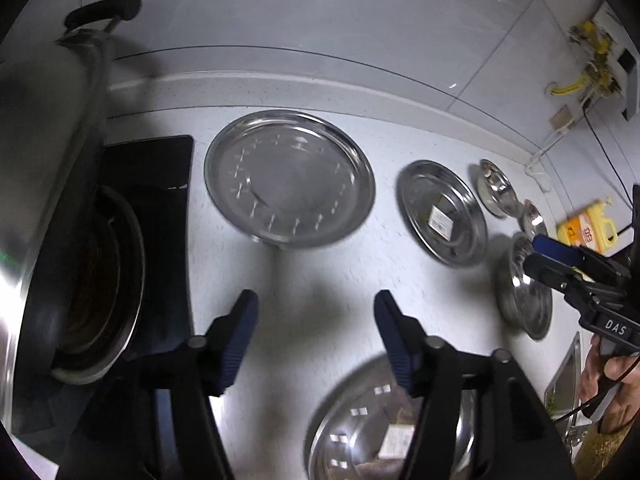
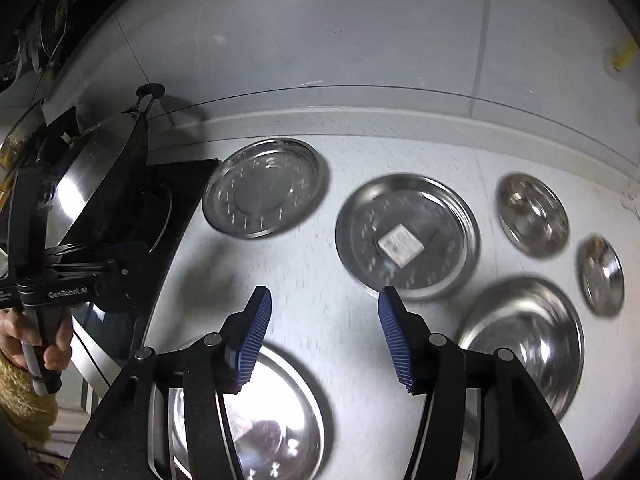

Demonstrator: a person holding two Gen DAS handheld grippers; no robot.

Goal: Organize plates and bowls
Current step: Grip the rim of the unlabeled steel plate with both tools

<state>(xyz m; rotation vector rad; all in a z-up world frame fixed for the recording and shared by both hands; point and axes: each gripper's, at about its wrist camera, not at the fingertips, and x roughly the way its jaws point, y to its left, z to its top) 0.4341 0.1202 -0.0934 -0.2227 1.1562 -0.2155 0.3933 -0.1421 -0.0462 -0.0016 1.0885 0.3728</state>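
Steel plates and bowls lie on a white counter. In the left wrist view a large plate (image 1: 290, 178) lies ahead, a plate with a label (image 1: 442, 212) to its right, then small bowls (image 1: 495, 188) and a larger bowl (image 1: 524, 292). A near plate (image 1: 360, 420) lies under my left gripper (image 1: 314, 308), which is open and empty. In the right wrist view my right gripper (image 2: 322, 304) is open and empty above the counter, between a near plate (image 2: 276, 420), the labelled plate (image 2: 408, 236) and a big bowl (image 2: 524, 340). The far plate (image 2: 262, 188) lies behind.
A black stove (image 1: 160, 208) with a large steel pot and lid (image 1: 48, 128) stands at the left. The wall (image 1: 320, 20) runs behind the counter. A yellow bottle (image 1: 588, 230) stands far right. Two small bowls (image 2: 534, 214) lie at the right in the right wrist view.
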